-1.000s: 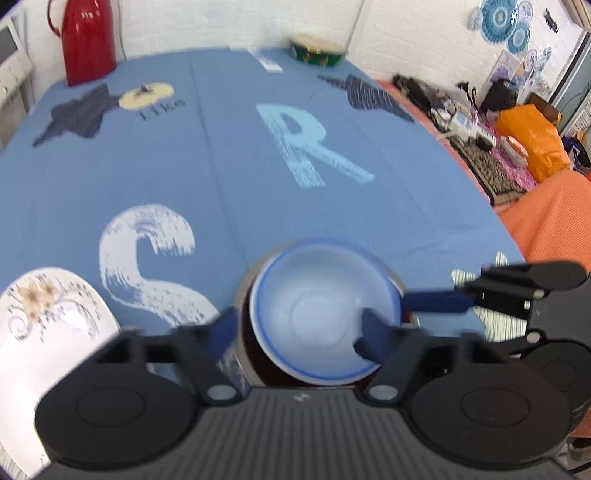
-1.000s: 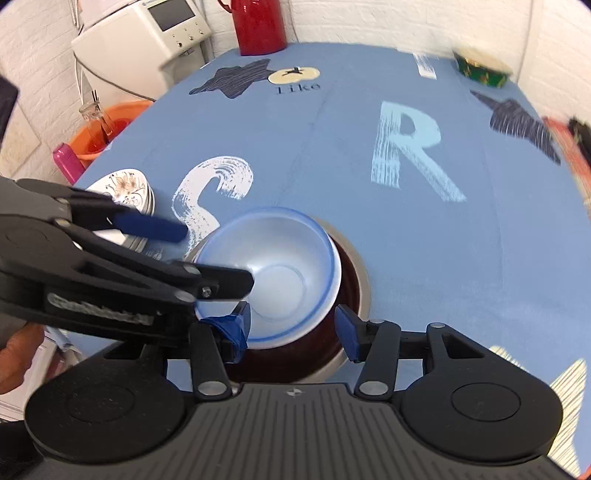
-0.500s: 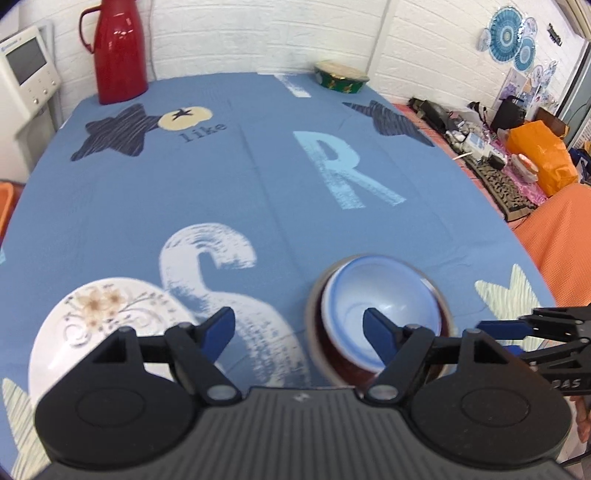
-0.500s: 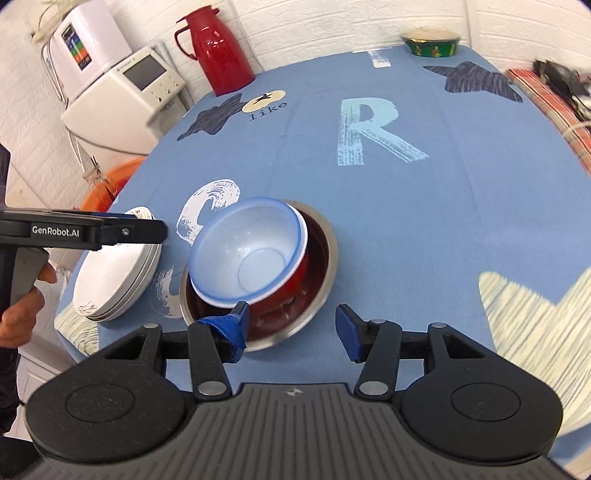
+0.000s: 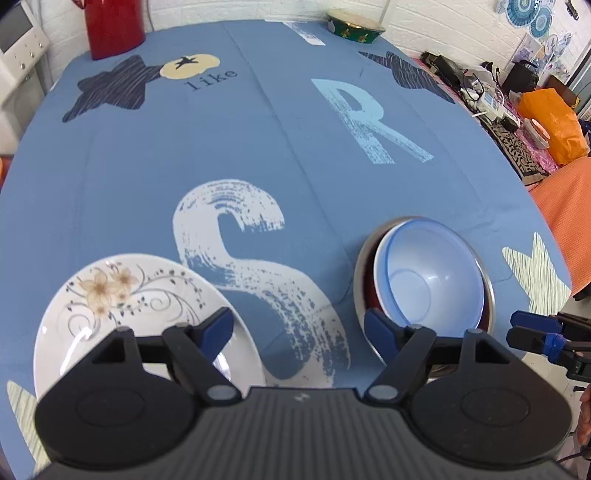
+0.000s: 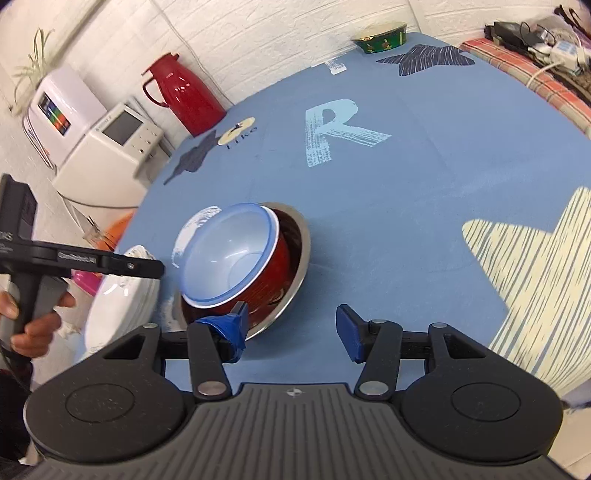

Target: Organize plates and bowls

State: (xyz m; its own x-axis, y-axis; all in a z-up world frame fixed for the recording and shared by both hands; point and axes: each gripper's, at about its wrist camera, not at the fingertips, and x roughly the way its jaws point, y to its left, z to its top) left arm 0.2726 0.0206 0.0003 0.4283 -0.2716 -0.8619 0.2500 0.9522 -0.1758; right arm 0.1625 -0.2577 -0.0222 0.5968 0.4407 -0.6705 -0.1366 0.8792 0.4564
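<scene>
Left wrist view: left gripper (image 5: 298,328) nearest, fingers spread wide with nothing between, above the blue tablecloth (image 5: 236,147); flowered white plate (image 5: 125,306) near left, pale blue bowl (image 5: 428,280) near right, tilted in a red bowl (image 5: 369,291) nested in a steel bowl (image 5: 487,291). Right wrist view: right gripper (image 6: 291,326) likewise gaping and empty, just short of the steel bowl; red thermos (image 6: 184,99) and green dish (image 6: 380,35) far off.
</scene>
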